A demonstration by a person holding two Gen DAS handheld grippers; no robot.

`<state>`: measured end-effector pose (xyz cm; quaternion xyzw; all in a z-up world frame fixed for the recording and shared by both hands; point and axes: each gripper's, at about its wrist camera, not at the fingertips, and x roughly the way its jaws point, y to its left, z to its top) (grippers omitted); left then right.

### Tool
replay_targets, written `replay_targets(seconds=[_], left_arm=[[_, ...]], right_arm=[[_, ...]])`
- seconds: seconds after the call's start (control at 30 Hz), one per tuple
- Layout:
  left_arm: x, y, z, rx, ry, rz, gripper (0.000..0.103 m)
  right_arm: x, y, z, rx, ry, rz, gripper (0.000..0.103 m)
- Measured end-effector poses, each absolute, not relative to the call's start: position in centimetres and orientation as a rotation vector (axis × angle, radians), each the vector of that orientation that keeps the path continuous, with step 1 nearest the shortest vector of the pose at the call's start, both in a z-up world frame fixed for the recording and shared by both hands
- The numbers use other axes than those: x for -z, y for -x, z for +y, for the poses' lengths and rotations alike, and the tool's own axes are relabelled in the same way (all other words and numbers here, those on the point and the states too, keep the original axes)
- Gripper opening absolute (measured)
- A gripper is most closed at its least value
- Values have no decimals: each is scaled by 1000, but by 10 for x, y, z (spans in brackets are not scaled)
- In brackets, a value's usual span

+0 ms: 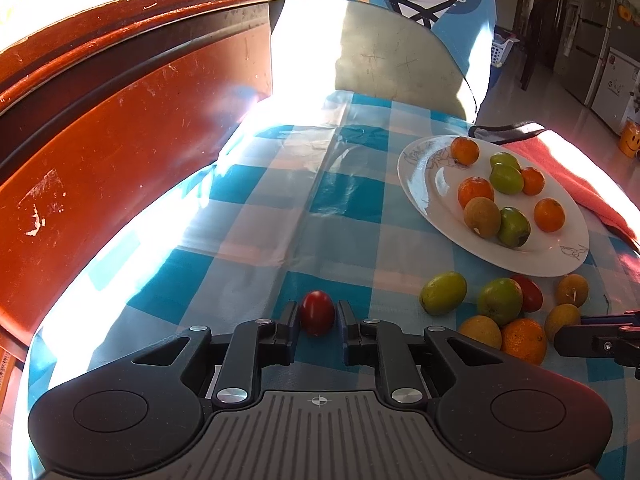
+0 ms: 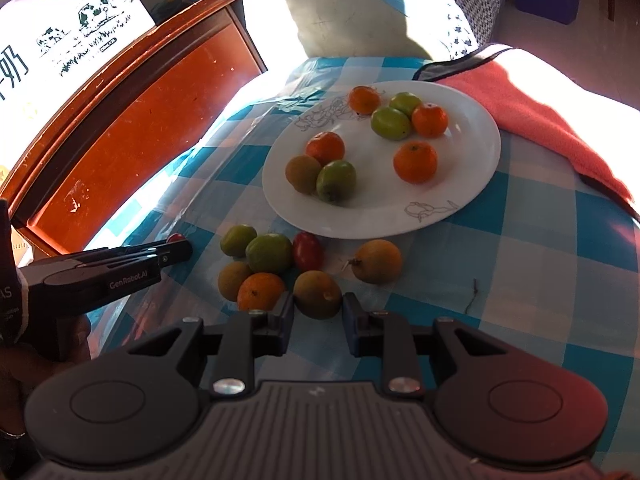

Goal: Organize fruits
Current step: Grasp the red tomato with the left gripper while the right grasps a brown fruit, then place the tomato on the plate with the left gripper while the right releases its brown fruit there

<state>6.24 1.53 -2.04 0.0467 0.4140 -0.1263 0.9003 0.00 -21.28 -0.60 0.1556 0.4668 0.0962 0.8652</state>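
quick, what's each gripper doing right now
left gripper: open, jaws either side of a red tomato, not clamped.
right gripper: open around a brown fruit.

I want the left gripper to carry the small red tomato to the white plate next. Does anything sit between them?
Yes. From the red tomato between the left gripper fingers, the loose fruit cluster lies on the cloth just before the white plate's near rim. Lifting over it should clear.

A home: a blue checked tablecloth [image 1: 340, 200], worn wooden furniture [image 1: 120, 140] at nine o'clock, fridges [image 1: 592, 40] and a laundry basket [image 1: 502, 50] at two o'clock
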Motion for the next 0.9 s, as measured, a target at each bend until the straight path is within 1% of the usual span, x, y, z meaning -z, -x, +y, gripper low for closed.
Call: replay_targets(seconds=[0.27,0.63,0.9], left_arm=[[9,-60,17,260,-59,838,16],[-13,-58,15,274,-3,785,16],[-30,-59,-4,320,31,744,16]], right_arm=[[1,2,-212,-219,-332,959,27],[-22,0,-218,-241,-351,880,27],[-38,-5,-236,-197,-363,820,27]])
